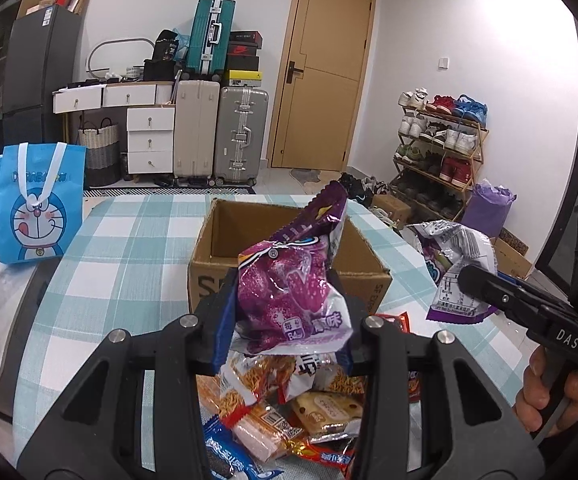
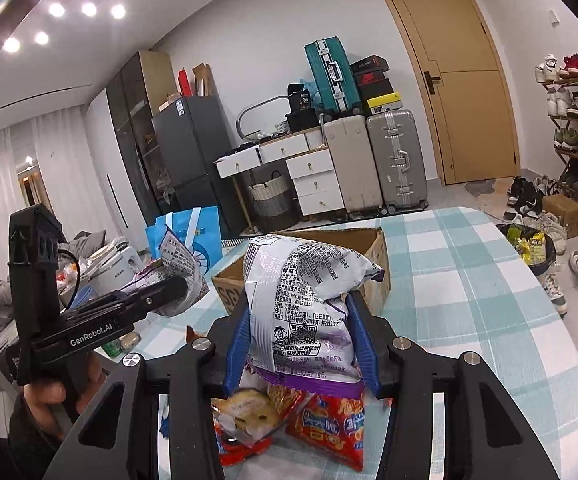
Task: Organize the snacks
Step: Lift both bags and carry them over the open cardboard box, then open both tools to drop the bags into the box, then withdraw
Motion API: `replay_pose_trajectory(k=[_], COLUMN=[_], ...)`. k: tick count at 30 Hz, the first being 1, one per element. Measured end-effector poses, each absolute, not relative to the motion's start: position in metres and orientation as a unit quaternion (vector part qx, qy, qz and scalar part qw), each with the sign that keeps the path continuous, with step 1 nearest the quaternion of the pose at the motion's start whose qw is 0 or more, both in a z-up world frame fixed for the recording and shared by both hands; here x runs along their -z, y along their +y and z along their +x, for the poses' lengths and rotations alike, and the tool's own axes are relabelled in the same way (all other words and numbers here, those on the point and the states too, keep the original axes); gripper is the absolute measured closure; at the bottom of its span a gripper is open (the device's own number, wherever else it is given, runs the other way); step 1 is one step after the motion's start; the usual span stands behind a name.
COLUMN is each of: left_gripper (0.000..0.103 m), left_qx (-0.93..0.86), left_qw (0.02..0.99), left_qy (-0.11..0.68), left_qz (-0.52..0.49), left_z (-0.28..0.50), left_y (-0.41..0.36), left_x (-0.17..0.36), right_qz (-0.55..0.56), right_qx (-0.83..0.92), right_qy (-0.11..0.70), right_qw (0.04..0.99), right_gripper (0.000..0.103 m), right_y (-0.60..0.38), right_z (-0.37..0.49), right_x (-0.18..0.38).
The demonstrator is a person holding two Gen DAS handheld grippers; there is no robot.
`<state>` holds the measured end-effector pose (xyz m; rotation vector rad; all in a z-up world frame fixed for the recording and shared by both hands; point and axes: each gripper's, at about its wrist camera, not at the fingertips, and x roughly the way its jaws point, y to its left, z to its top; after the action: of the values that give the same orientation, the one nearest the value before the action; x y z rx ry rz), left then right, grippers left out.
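My left gripper is shut on a purple snack bag, held up in front of the open cardboard box. My right gripper is shut on a second purple-and-silver snack bag, printed back side toward the camera, also above the table near the cardboard box. Each gripper shows in the other's view: the right gripper with its bag at the right, the left gripper with its bag at the left. Below both lies a pile of snack packets, also the snack packets.
The table carries a teal-and-white checked cloth. A blue cartoon bag stands at its left end. Suitcases, drawers, a door and a shoe rack line the far wall. A bin sits beside the table.
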<state>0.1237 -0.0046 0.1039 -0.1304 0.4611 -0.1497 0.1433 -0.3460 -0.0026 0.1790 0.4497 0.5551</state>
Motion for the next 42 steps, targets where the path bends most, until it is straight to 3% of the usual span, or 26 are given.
replay_pose_trajectory(k=[16,39,42], left_gripper=[0.066,0.065,0.057], left_qx=[0.052,0.025,0.029], left_qw=[0.966,0.947,0.946], left_qy=[0.248,0.318,0.322], left_qz=[-0.052,-0.037,-0.035], left_z=[0.201,0.293,0.294], left_y=[-0.014,-0.023,-0.022], left_x=[-0.120,-0.073,-0.073], right_qz=[0.078,0.068,0.073], right_qx=[-0.255,-0.241,-0.245], right_qy=[0.247,0.288,0.280], right_qw=[0.932,0.924,0.925], right_gripper=[0.057,0.054,0.052], right_y=[-0.318,-0.287,-0.293], right_z=[0.202,0.260,0.257], right_x=[0.001,0.023,0.021])
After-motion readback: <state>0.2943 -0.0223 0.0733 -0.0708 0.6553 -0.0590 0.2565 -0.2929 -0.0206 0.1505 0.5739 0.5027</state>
